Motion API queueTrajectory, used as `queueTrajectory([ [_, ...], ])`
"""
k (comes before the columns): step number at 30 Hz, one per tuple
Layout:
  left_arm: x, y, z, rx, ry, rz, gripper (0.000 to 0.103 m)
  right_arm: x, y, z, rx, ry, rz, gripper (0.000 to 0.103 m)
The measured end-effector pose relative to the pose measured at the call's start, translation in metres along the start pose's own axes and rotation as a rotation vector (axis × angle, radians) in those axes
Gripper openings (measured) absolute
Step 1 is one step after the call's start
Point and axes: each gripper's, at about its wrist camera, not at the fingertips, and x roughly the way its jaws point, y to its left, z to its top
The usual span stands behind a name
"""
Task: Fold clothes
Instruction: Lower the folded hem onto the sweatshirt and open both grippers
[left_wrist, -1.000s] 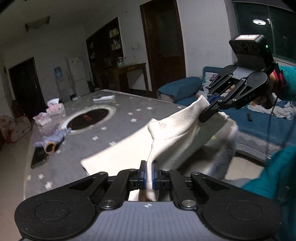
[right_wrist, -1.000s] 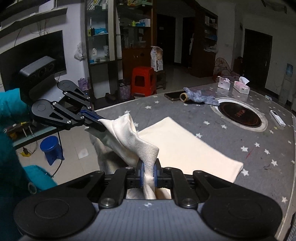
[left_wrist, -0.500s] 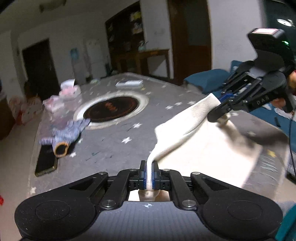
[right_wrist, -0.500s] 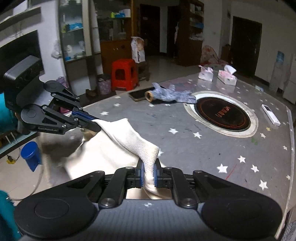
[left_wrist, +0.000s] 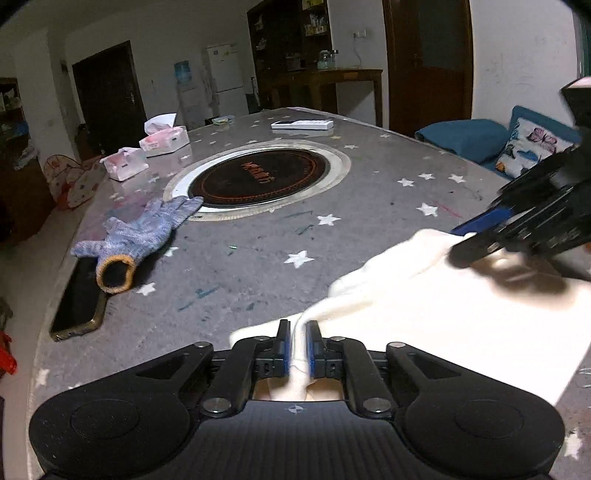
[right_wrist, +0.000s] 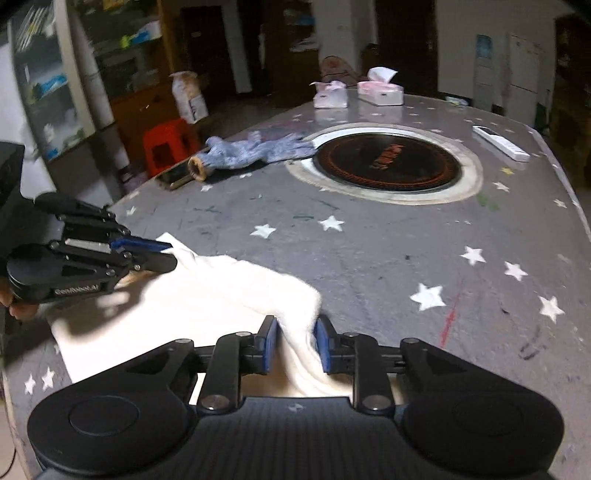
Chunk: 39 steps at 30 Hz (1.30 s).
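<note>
One grey, star-printed surface (left_wrist: 258, 266) carries a cream cloth (left_wrist: 443, 317) lying at its near edge, one layer doubled over. Left claw (left_wrist: 296, 341) pinches a cloth corner tightly; right claw (right_wrist: 294, 341) stands parted, loose fabric between its pads. Farther off lies a blue knit glove (left_wrist: 144, 232).

The phone (right_wrist: 173, 177) lies mostly hidden under the glove (right_wrist: 255, 151).

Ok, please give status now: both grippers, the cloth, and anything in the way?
Left gripper shut on white cloth. Right gripper open around its folded edge. Cloth lying on table. Glove well clear.
</note>
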Motion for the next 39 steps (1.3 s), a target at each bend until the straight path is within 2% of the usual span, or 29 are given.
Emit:
queueTrajectory([
  [3,-0.003,0.002,0.002,-0.005,-0.010,0.023,0.020,-0.018,0.001,-0.002,-0.021,-0.030,-0.036,0.023],
  [9,-0.013,0.005,0.006,-0.031,-0.034,0.058,0.021,-0.043,0.000,-0.021,-0.026,0.009,-0.074,0.023],
  [13,-0.029,-0.002,0.011,-0.062,-0.068,-0.011,0.021,-0.047,-0.013,-0.035,0.034,0.031,-0.100,0.023],
  [15,-0.032,-0.014,0.011,-0.039,-0.066,-0.051,0.021,-0.046,-0.018,-0.040,0.072,0.033,-0.092,0.022],
  [19,-0.028,-0.034,0.006,0.012,-0.037,-0.092,0.021,-0.045,-0.015,-0.043,0.068,0.018,-0.085,0.021],
  [21,-0.021,-0.041,0.002,0.027,-0.016,-0.091,0.021,-0.044,-0.014,-0.043,0.054,0.017,-0.107,0.019],
  [23,-0.014,-0.044,-0.002,0.033,0.004,-0.089,0.021,-0.042,-0.013,-0.043,0.039,0.016,-0.129,0.007],
  [25,-0.011,-0.043,-0.005,0.030,0.014,-0.087,0.022,-0.041,-0.012,-0.043,0.025,0.015,-0.151,0.004],
  [29,-0.008,-0.036,-0.006,0.008,0.018,-0.093,0.028,-0.038,-0.011,-0.042,-0.004,0.014,-0.196,0.004],
  [32,-0.008,-0.034,-0.005,-0.009,0.021,-0.097,0.028,-0.037,-0.010,-0.041,-0.021,0.011,-0.225,0.004],
  [36,-0.011,-0.030,0.000,-0.021,0.007,-0.100,0.028,-0.042,-0.013,-0.035,0.013,-0.010,-0.218,0.006],
  [39,-0.008,-0.028,0.005,-0.041,0.000,-0.110,0.027,-0.048,-0.007,-0.025,-0.010,-0.036,-0.207,0.006],
])
